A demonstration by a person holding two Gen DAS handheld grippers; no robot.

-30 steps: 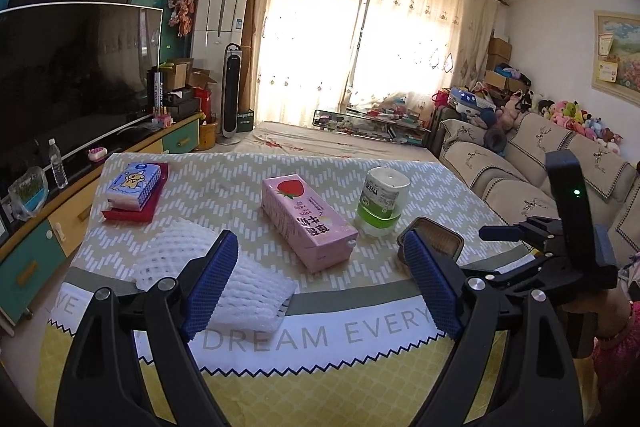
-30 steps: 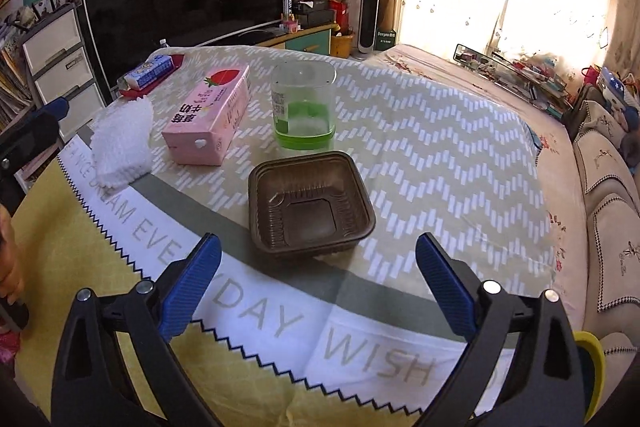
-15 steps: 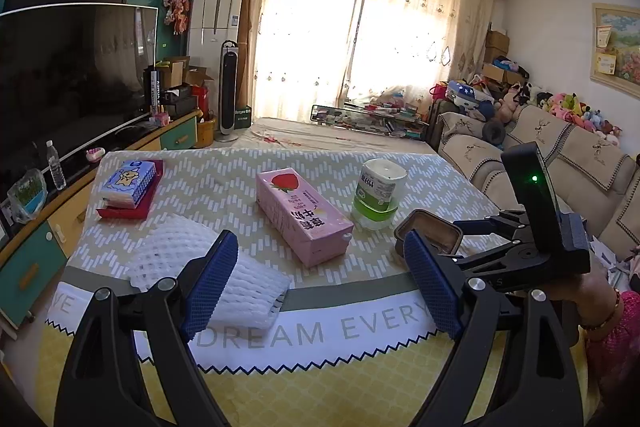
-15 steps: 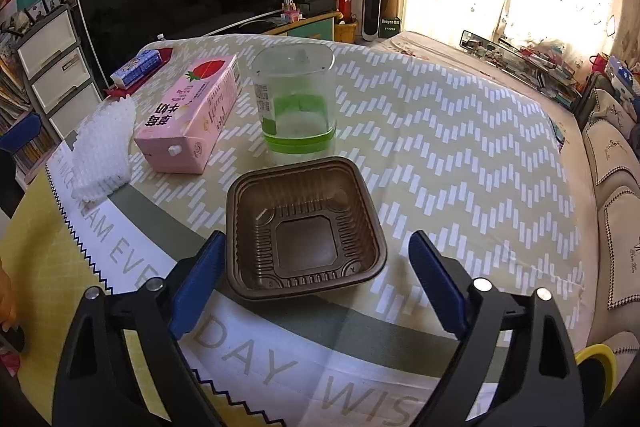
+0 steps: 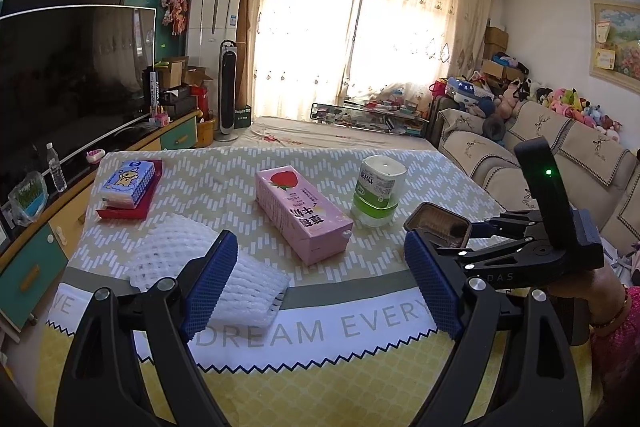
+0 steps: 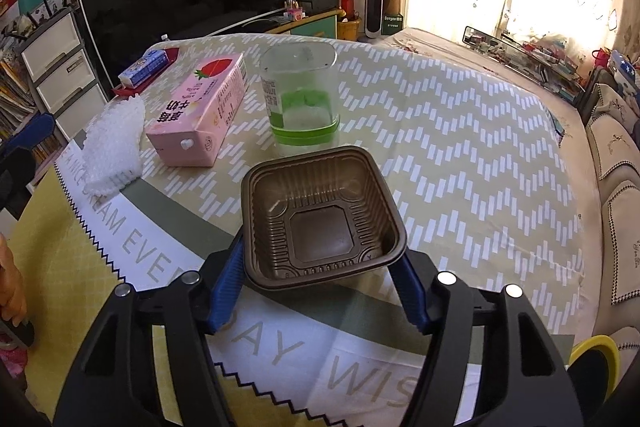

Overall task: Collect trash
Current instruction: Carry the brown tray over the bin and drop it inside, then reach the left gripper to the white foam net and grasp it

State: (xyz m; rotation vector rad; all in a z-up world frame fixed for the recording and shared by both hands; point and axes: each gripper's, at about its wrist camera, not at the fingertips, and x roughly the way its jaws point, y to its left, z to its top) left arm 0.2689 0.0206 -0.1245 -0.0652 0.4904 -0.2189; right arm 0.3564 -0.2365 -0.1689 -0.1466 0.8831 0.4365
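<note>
Chevron-print tablecloth [image 6: 460, 131]; right gripper [image 6: 316, 291] apparently clamps ribbed square brown plastic tray [image 6: 320, 215]; left gripper [image 5: 320, 283] agape, white foam netting [image 5: 200, 259] at 10 o'clock.

The tray [image 6: 320, 219] is showing ribbed brown. The carton [image 6: 200, 119] is showing pink with a red strawberry. The cup [image 6: 300, 95] is showing clear plastic with a green band. The foam net [image 5: 200, 267] is showing white mesh. The cloth [image 6: 460, 155] is showing beige-and-white chevrons, a grey band and yellow scales.
</note>
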